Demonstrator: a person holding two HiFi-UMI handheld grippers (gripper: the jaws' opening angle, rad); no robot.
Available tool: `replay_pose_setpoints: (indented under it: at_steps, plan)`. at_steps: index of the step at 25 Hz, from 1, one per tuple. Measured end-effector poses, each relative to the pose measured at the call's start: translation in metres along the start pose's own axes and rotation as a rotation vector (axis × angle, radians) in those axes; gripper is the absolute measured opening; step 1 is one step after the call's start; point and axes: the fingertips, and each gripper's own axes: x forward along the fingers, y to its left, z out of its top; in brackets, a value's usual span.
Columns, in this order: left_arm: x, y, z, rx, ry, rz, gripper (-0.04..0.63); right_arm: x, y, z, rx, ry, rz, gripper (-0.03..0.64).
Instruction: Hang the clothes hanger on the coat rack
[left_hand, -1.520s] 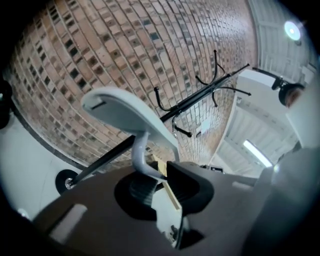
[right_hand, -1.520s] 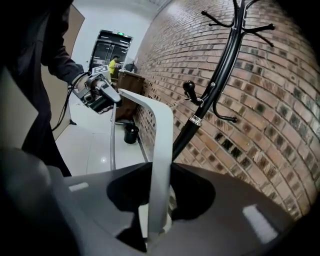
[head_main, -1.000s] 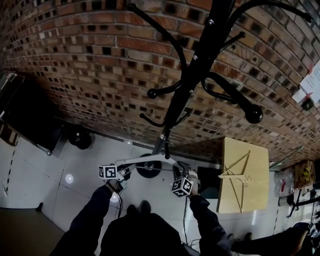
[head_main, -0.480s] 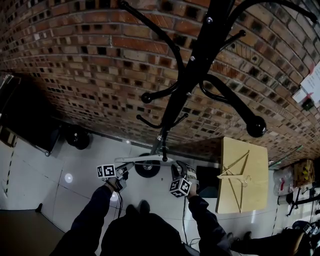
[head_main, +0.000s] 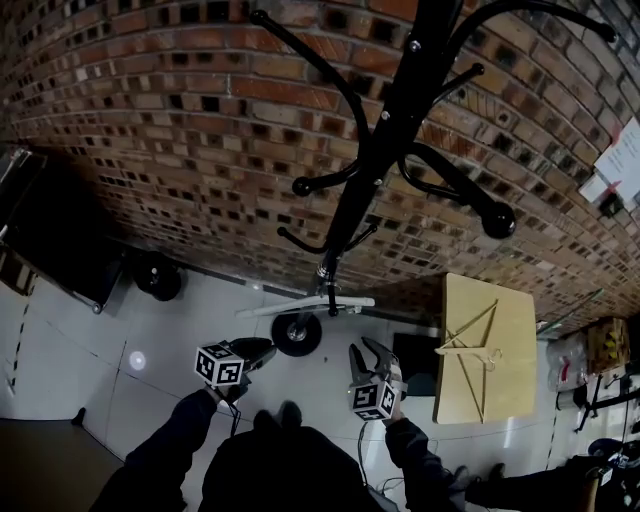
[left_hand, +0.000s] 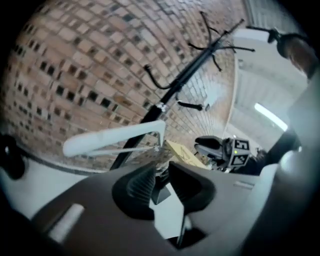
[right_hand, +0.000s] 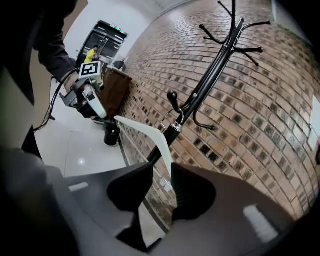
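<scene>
The hanger (head_main: 310, 303) hangs on the coat rack (head_main: 385, 150) by itself, so my left gripper (head_main: 258, 350) and right gripper (head_main: 370, 352), below the rack, hold nothing. Their half-open jaws are closing.

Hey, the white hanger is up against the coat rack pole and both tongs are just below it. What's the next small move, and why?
Probably draw both tongs back and down, clear of it. The hanger hangs roughly level on the coat rack, apart from the left tongs and right tongs. Both are closing with nothing between them, so no regrasp seems needed.
</scene>
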Motion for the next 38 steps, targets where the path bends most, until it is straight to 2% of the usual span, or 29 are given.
replay_pose_setpoints:
  at_steps: [3,6,10,12,17,23,29,38]
  plan:
    - [-0.007,-0.053,0.021,0.248,0.004,-0.015,0.072,-0.028,0.003,0.020,0.098,-0.021,0.030,0.112]
    - [-0.009,-0.100,0.039,0.450,0.019,-0.045,0.074,-0.051,0.001,0.044,0.132,-0.051,0.036,0.112]
    - [-0.008,-0.143,0.046,0.656,0.059,-0.080,0.074,-0.074,-0.004,0.073,0.154,-0.089,0.030,0.092]
    - [-0.009,-0.157,0.042,0.709,0.078,-0.096,0.074,-0.083,-0.002,0.082,0.161,-0.097,0.031,0.072]
    - [-0.014,-0.178,0.023,0.704,0.078,-0.130,0.074,-0.105,0.012,0.091,0.169,-0.099,0.018,0.046]
    - [-0.019,-0.198,0.002,0.640,0.033,-0.149,0.074,-0.127,0.041,0.084,0.180,-0.077,0.014,0.006]
    - [-0.030,-0.208,-0.015,0.664,0.058,-0.155,0.074,-0.139,0.057,0.090,0.173,-0.082,0.031,0.006]
    - [-0.050,-0.206,-0.020,0.665,0.038,-0.127,0.074,-0.139,0.069,0.108,0.142,-0.114,0.051,0.006]
